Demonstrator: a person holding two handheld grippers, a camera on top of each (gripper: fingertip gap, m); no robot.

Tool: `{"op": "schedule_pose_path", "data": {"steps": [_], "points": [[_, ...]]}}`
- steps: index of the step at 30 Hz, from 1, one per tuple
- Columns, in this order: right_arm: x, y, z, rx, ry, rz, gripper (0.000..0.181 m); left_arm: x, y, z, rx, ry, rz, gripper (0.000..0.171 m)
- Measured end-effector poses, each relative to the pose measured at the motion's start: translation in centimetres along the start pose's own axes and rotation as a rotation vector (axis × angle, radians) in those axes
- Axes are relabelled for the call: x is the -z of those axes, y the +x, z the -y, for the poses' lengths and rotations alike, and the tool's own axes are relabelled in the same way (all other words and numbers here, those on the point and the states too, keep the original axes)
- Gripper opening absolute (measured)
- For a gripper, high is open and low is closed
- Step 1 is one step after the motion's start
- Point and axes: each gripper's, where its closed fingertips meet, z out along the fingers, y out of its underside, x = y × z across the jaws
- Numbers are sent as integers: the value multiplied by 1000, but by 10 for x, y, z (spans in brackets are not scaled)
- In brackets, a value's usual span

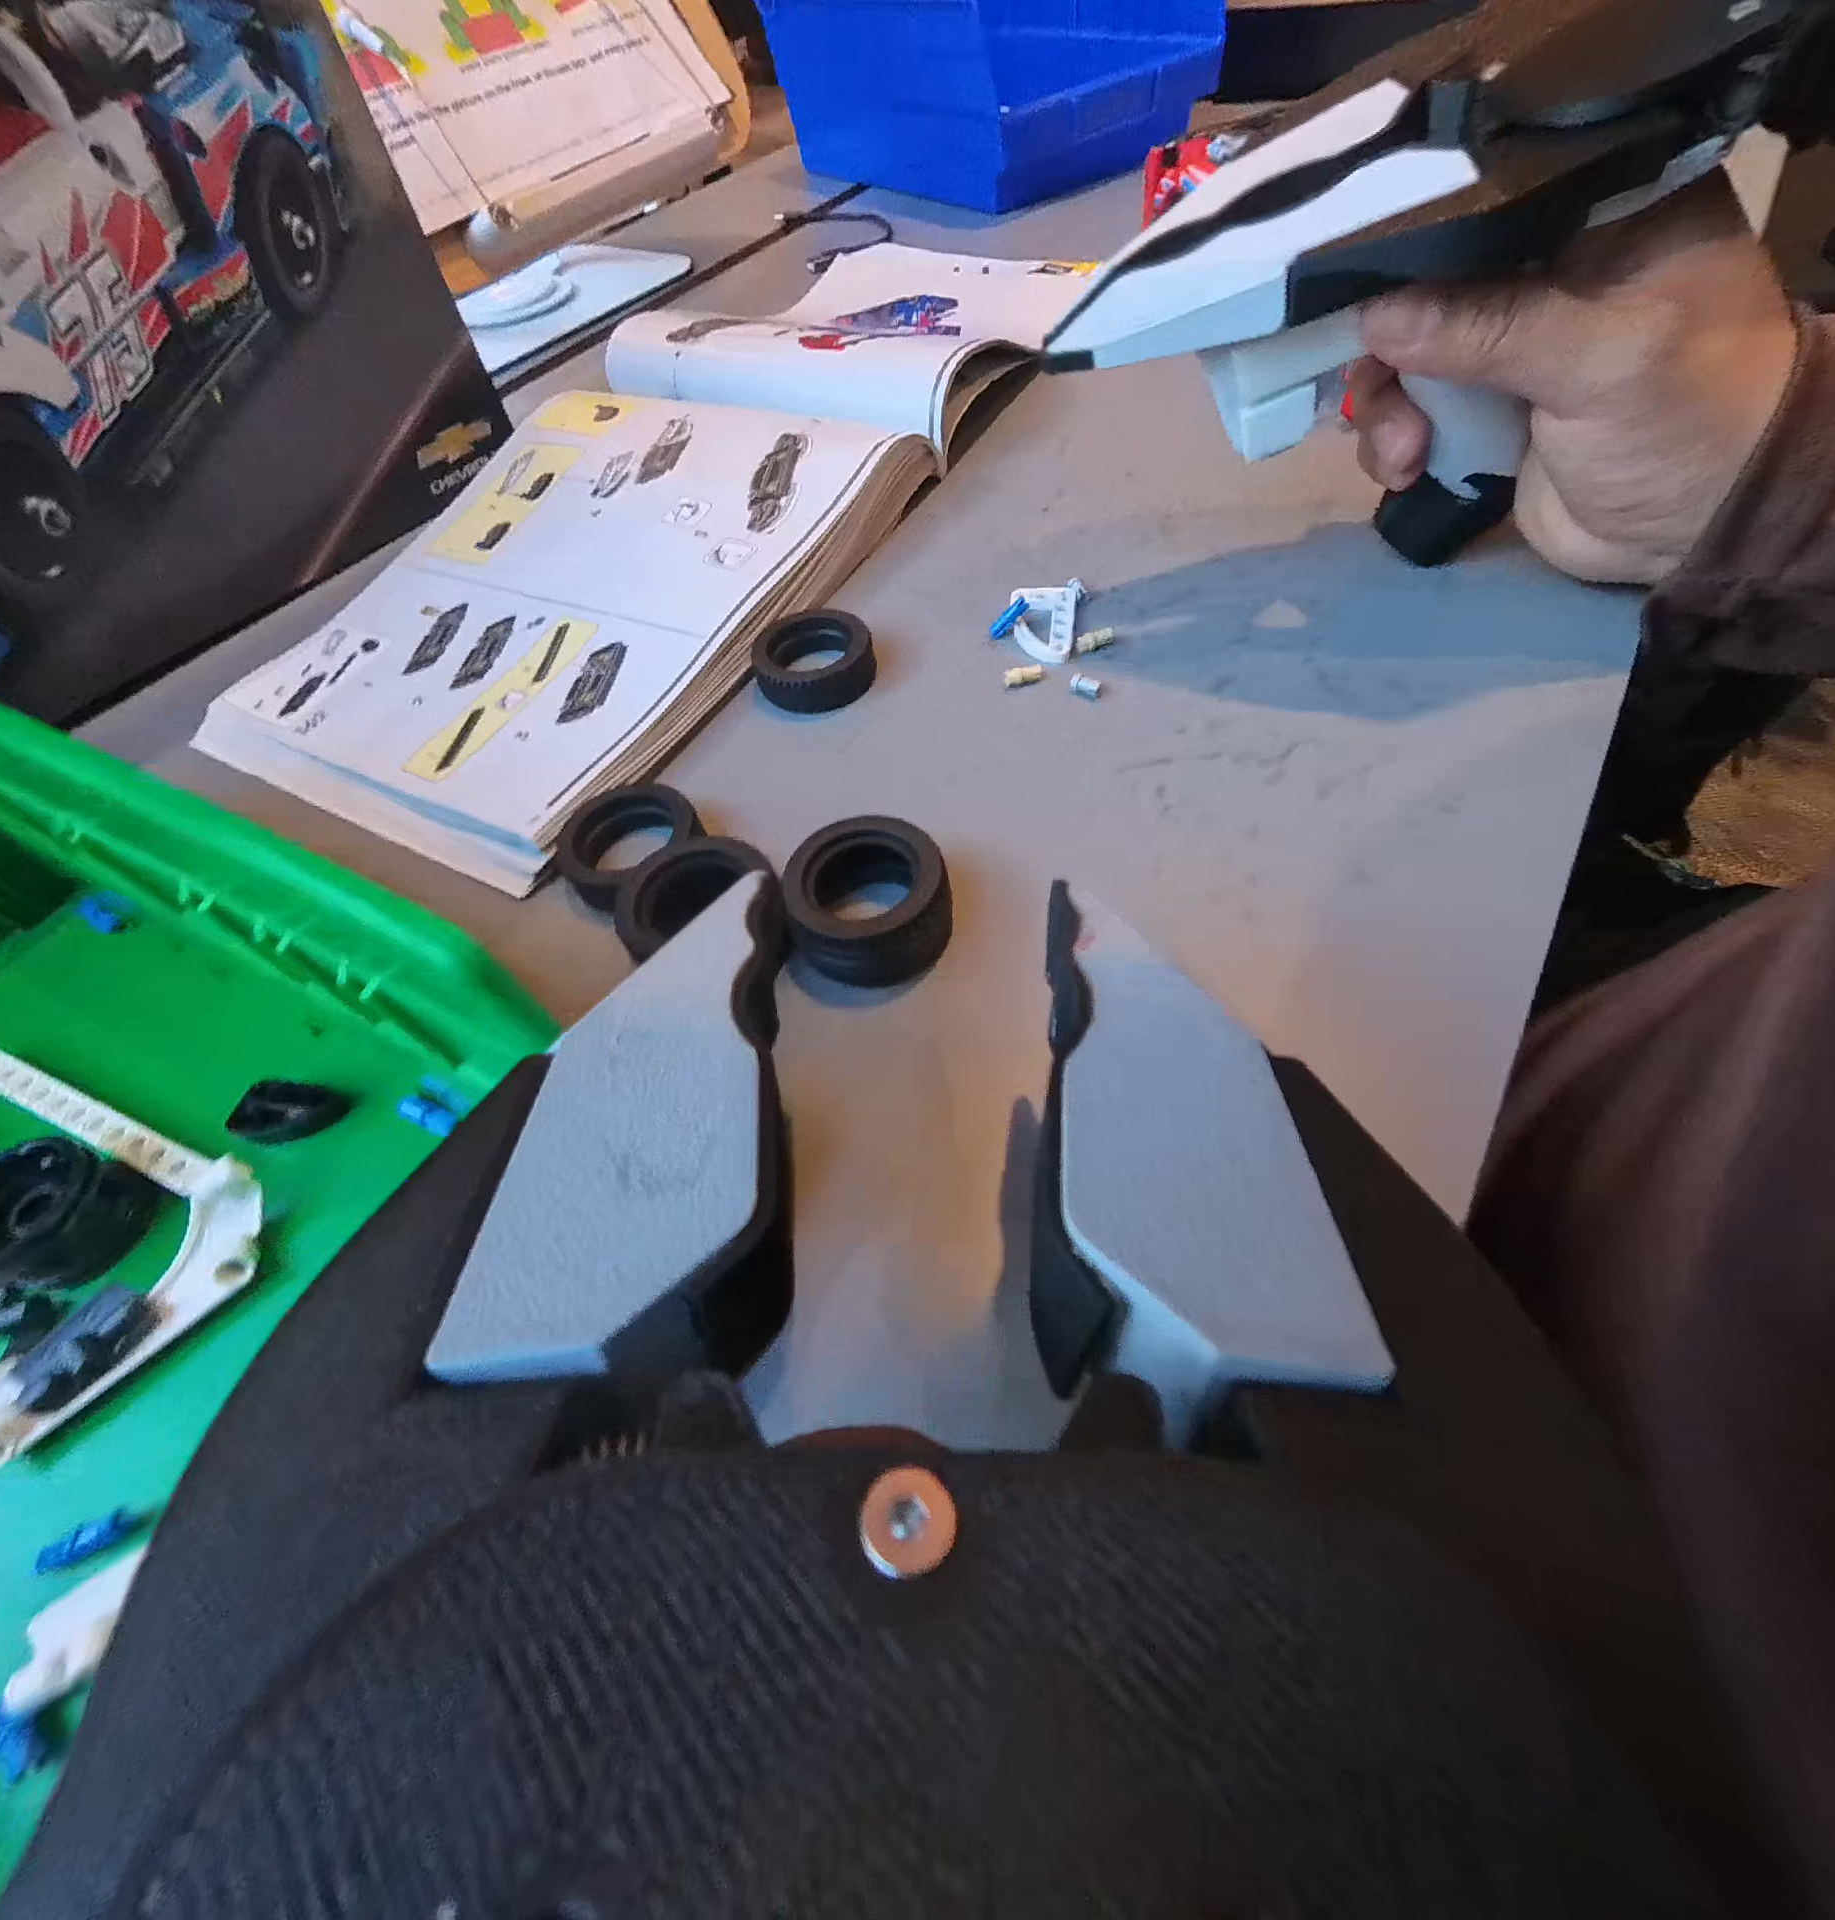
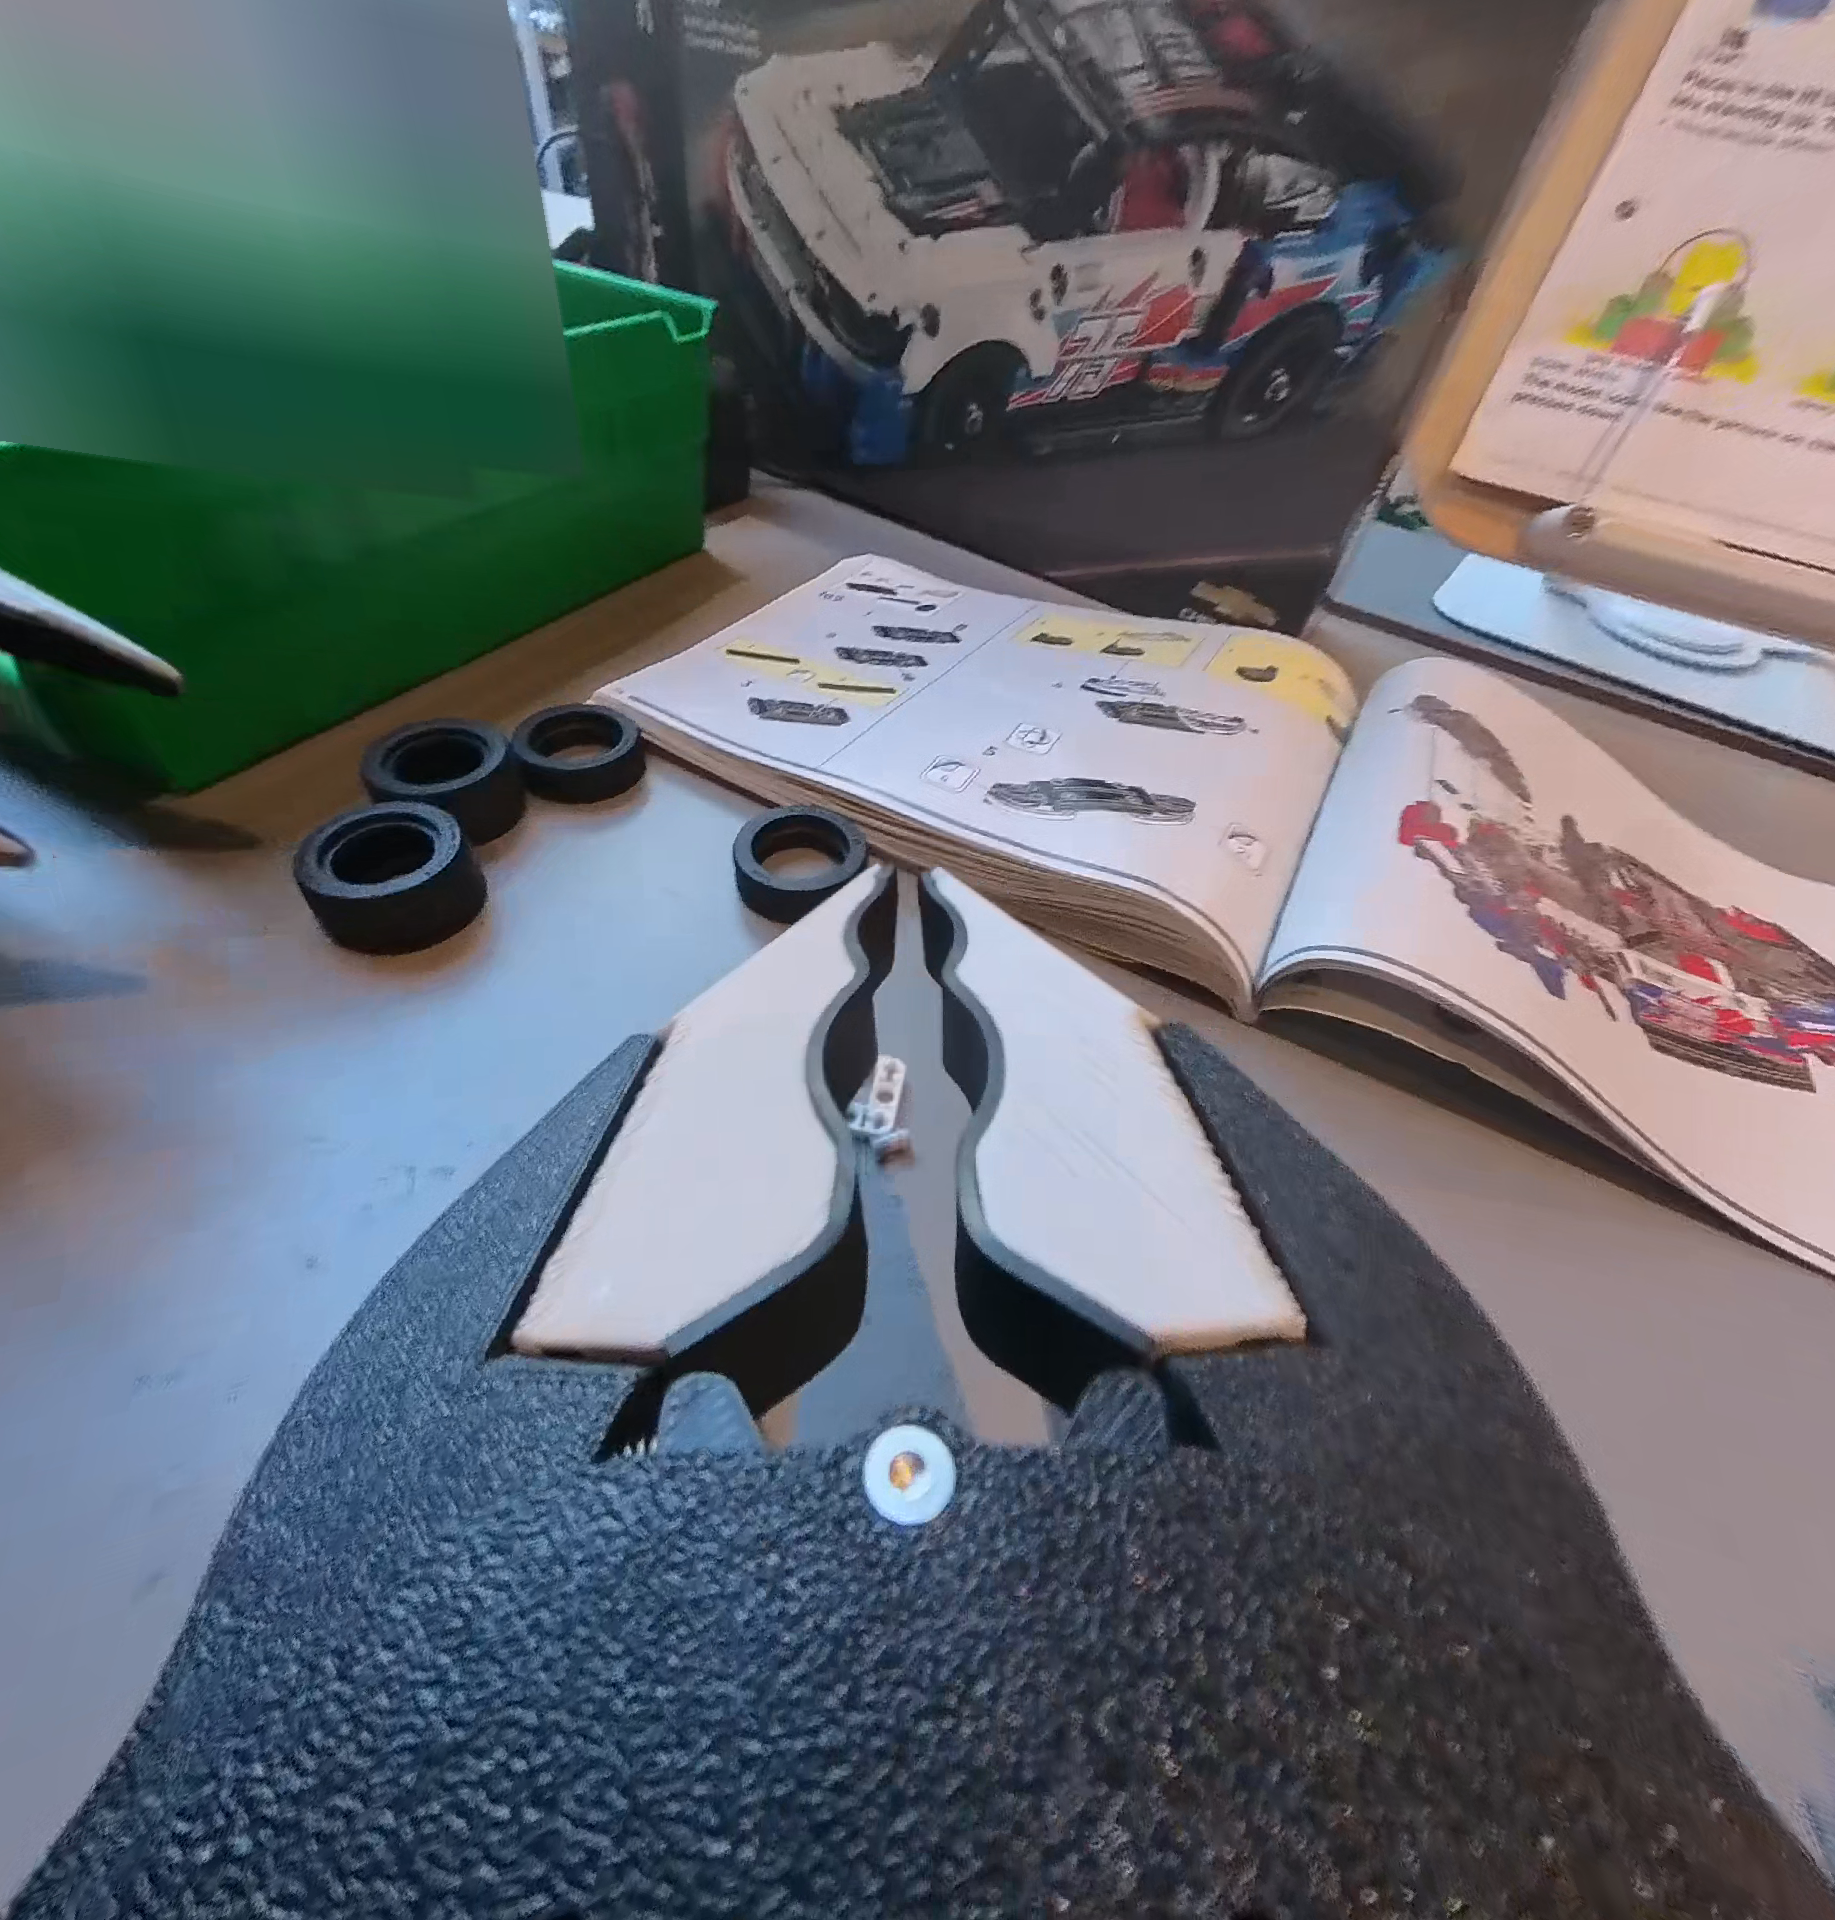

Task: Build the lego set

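L gripper (image 1: 908,894) is wide open w/ nothing between its grey fingers, hovering over the grey table (image 1: 1256,790) just by three black rubber tyres (image 1: 866,899); a fourth black tyre (image 1: 814,660) sits apart, next to the open paper instruction booklet (image 1: 539,623). R gripper (image 2: 902,878) is nearly closed, tips almost touching, empty, held above the table w/ a small cluster of white, blue and tan lego bits (image 1: 1048,634) below it. Green plastic bin (image 1: 217,935) w/ loose white and black lego parts is at left, and the dark set box w/ race car pic (image 1: 165,312) stands behind the booklet.
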Motion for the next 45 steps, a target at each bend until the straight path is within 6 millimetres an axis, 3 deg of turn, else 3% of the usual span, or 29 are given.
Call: {"op": "schedule_pose_path", "data": {"steps": [3, 5, 9, 12, 14, 17, 22, 25, 28, 30, 32, 35, 45], "points": [[-4, -12, -4, 27, -27, 56, 7, 24, -13, 5, 22, -7, 52, 47], [-7, -17, -8, 35, -58, 80, 13, 47, -32, 13, -20, 5, 124, 29], [-10, -21, -11, 30, -86, 100, 18, 102, -97, 33, -100, -20, 355, 29], [-10, -21, -11, 14, -82, 104, 18, 124, -136, 37, -47, -100, 386, 29], [-10, -21, -11, 15, -85, 100, 18, 119, -152, 16, 17, -261, 302, 29], [-12, -23, -13, 32, -99, 98, 18, 102, -156, -28, 43, -550, 129, 29], [-12, -27, -13, 52, -104, 101, 18, 85, -164, -79, -144, -876, 27, 18], [-10, -30, -13, 43, -99, 110, 17, 79, -167, -86, -163, -950, -16, 18], [-10, -31, -12, 30, -100, 121, 17, 78, -153, -103, 103, -1113, -64, 28], [-9, -34, -11, 10, -94, 139, 16, 80, -159, -110, 205, -1161, 3, 33], [-7, -38, -10, -12, -84, 162, 15, 77, -166, -108, 243, -1122, 72, 34], [-4, -44, -7, -25, -70, 191, 12, 72, -159, -103, 304, -1061, 78, 34], [5, -58, -4, -71, -46, 272, 12, 73, -161, -114, 357, -1041, 174, 27]]}}
